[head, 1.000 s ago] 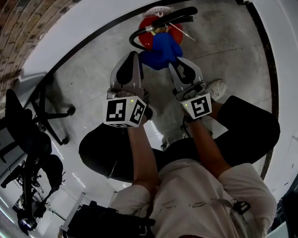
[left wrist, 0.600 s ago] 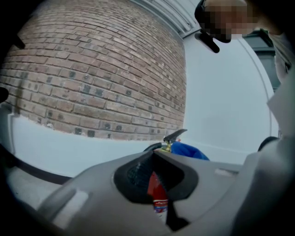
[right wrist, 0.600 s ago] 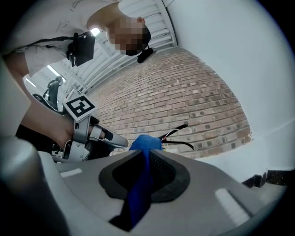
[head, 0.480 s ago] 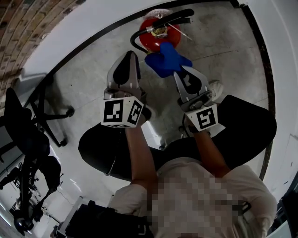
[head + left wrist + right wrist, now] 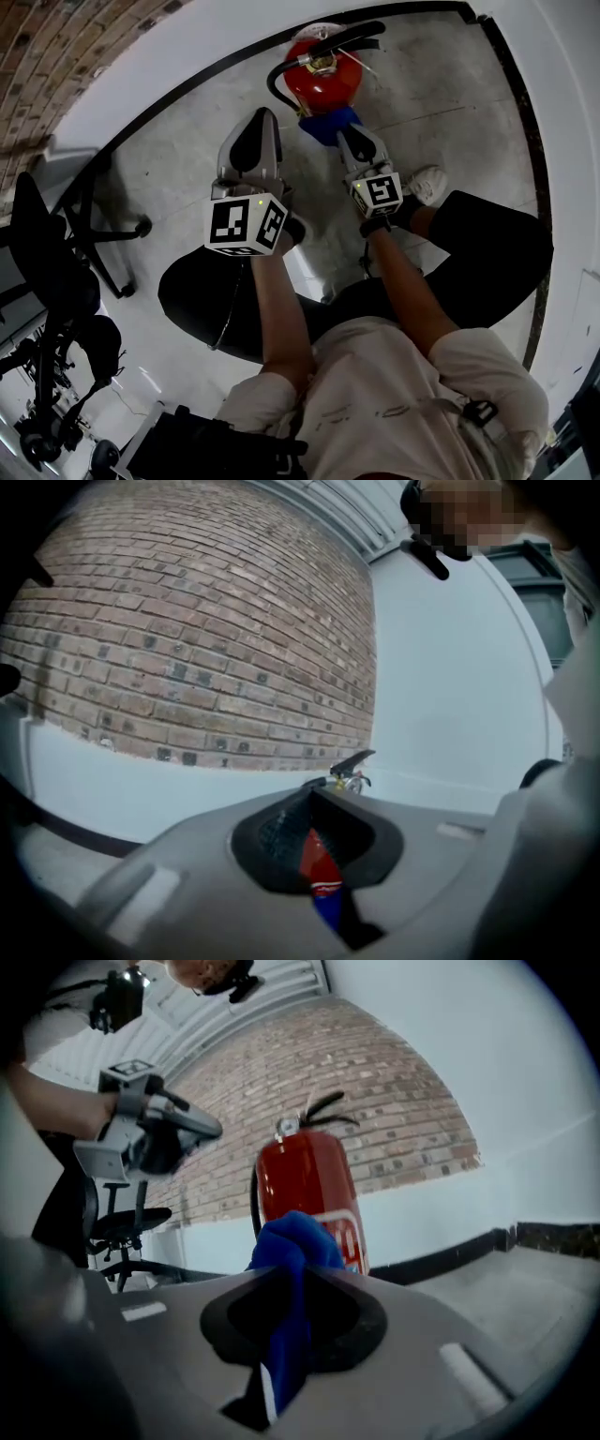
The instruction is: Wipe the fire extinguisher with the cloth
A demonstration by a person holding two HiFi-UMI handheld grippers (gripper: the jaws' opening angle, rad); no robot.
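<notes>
Right gripper point(image 5: 289, 1283) clamps a bunched blue cloth point(image 5: 292, 1237), seemingly pressed on the red cylindrical fire extinguisher point(image 5: 306, 1174) at the grey floor's point(image 5: 441, 84) far edge; left gripper point(image 5: 263, 118), pinched together and empty, hangs beside; wiping seems under way; next, drag the cloth across the shell.

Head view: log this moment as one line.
right gripper: shut on cloth | cloth: close to fire extinguisher, contact unclear | left gripper: shut, empty
</notes>
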